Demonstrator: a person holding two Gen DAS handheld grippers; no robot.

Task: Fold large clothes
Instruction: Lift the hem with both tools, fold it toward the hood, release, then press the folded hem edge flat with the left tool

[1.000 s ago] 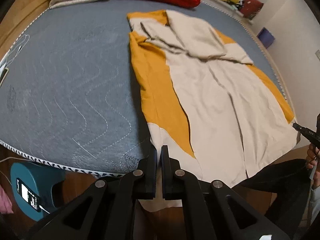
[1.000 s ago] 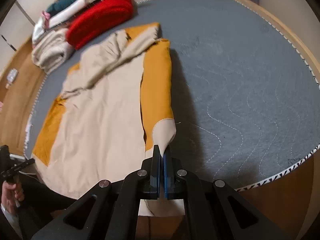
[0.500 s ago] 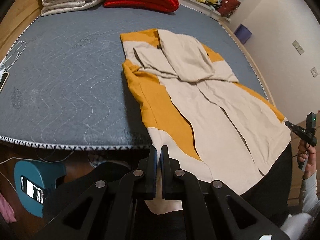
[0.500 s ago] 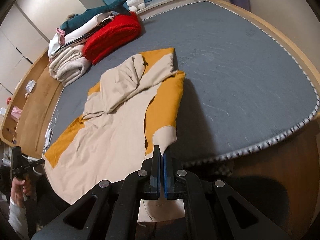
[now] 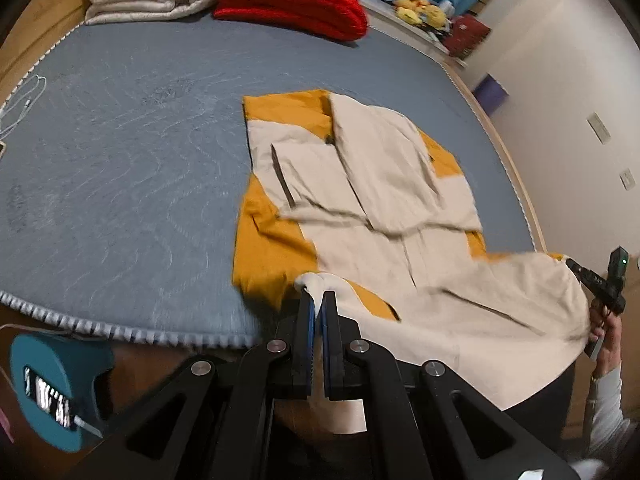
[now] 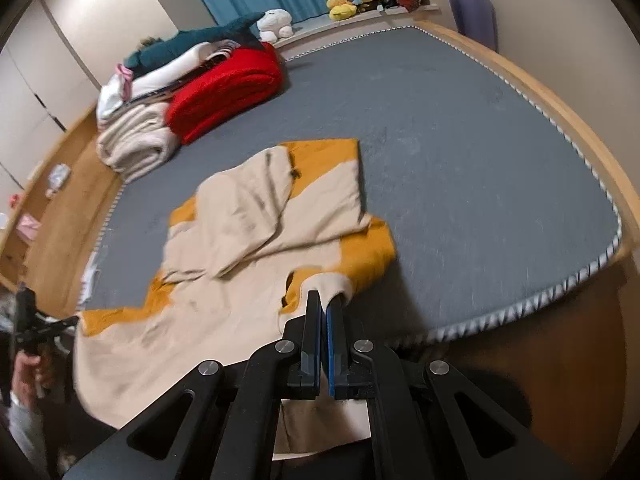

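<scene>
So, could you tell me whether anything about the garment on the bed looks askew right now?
Yes: the beige-and-orange garment lies skewed on the mattress, its hem off the near edge and its upper part crumpled.

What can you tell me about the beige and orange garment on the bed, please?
The garment is a large piece of soft, woven-looking cloth, beige with mustard-orange panels along its sides and top corner. Its far part lies flat on the grey mattress, with a beige flap folded over the upper part. Its near hem is lifted off the bed: the left gripper pinches one corner and the right gripper the other, so the cloth sags between them.
</scene>
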